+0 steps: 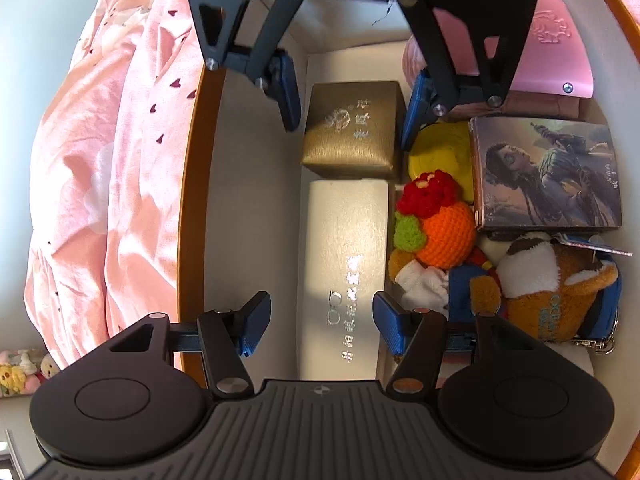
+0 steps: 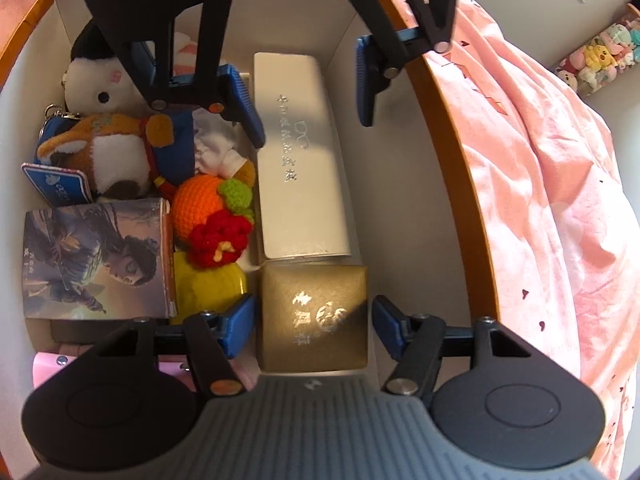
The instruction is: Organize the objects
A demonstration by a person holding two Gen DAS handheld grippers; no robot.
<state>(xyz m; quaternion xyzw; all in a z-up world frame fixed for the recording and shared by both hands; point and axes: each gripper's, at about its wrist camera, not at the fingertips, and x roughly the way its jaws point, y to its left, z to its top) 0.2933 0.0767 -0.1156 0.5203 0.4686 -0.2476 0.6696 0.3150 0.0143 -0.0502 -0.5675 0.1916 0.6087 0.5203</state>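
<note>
Inside the orange-rimmed white cardboard storage box (image 1: 208,200), the long white glasses case (image 1: 344,272) is straddled by the left claw (image 1: 316,322), released, pads apart from its sides. Just beyond, the gold textured jewellery box (image 1: 354,128) is bracketed by the right claw (image 1: 348,100), likewise released. Each claw should be centred and lowered squarely before being clenched, so the neighbouring orange crocheted toy (image 1: 440,228) is not snagged.
</note>
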